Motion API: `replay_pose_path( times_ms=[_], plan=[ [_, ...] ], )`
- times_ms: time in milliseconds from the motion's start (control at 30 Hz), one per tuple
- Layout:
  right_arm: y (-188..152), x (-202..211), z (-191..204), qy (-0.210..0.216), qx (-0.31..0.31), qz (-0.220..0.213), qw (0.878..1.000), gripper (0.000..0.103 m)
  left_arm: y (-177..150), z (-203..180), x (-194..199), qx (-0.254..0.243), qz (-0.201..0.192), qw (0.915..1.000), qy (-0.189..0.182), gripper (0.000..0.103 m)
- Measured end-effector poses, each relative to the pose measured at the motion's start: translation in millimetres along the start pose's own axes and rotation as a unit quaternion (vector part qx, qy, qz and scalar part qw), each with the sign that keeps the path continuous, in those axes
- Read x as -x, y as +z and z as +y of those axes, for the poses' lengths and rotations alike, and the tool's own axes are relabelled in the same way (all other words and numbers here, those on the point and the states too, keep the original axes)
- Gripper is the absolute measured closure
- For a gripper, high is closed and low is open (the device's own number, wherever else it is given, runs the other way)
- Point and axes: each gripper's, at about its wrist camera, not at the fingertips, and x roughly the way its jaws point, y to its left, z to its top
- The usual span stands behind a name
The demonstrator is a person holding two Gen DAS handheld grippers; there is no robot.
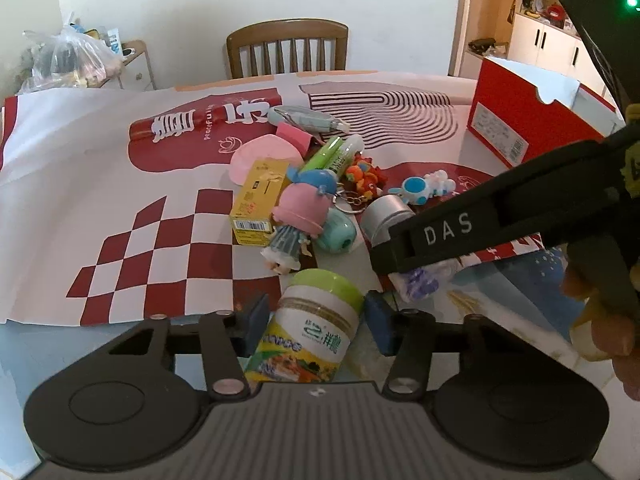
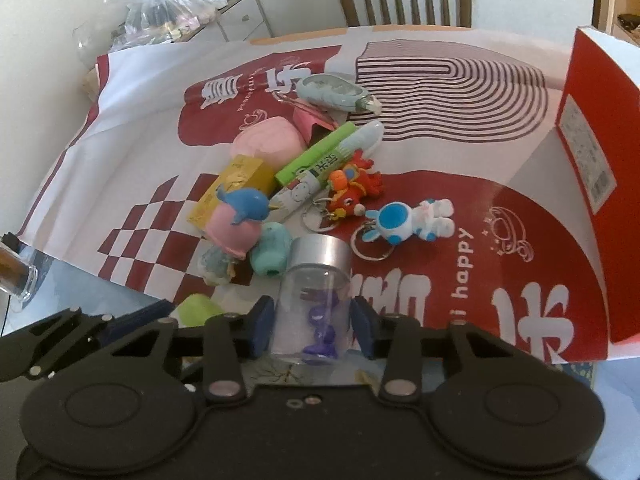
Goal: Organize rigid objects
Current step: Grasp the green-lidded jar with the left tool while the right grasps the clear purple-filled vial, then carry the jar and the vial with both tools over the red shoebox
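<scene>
A jar [image 1: 316, 332] with a green lid and a yellow food label lies on the glass table edge, lid pointing away. It sits between the blue pads of my left gripper [image 1: 317, 322], which press against its sides. A clear small bottle [image 2: 310, 292] with a silver cap and purple bits inside lies between the pads of my right gripper [image 2: 313, 322], held at its sides. In the left wrist view one black finger [image 1: 440, 236] of the right gripper reaches in from the right, over the silver cap [image 1: 384, 216].
A pile of small toys, a yellow box [image 1: 256, 204], green pens [image 2: 320, 156] and keychains [image 2: 412, 220] lies on the red-and-white paper. A red cardboard box [image 2: 592, 140] stands at the right. A wooden chair [image 1: 286, 48] stands beyond the table and a glass [image 2: 16, 276] at the left edge.
</scene>
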Motion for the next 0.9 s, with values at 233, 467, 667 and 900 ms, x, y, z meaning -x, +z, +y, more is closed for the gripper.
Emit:
replay_pose_path(
  times_ms=[233,467,667,900],
  plan=[
    [-7.3,19.5,-4.4,-0.021,-0.008,-0.011,1.000,0.063,-5.8,6.8,8.8,0.038,0.013,0.9989,-0.025,0.056],
    [-25.4,55.6,-7.4,-0.044,-0.008,-0.030,0.999,0.063,-14.1,9.0,25.1,0.063,0.011,0.9967,-0.050,0.057],
    [-40.0,89.9,-8.6,-0.062,-0.014,-0.054,0.997,0.064,-13.9,15.1,40.0,0.098,0.013,0.9926,-0.070,0.057],
    [-47.2,135.5,-6.4,-0.085,0.000,-0.090,0.992,0.063,0.3,5.9,62.7,0.094,0.005,0.9906,-0.099,0.057]
  ],
)
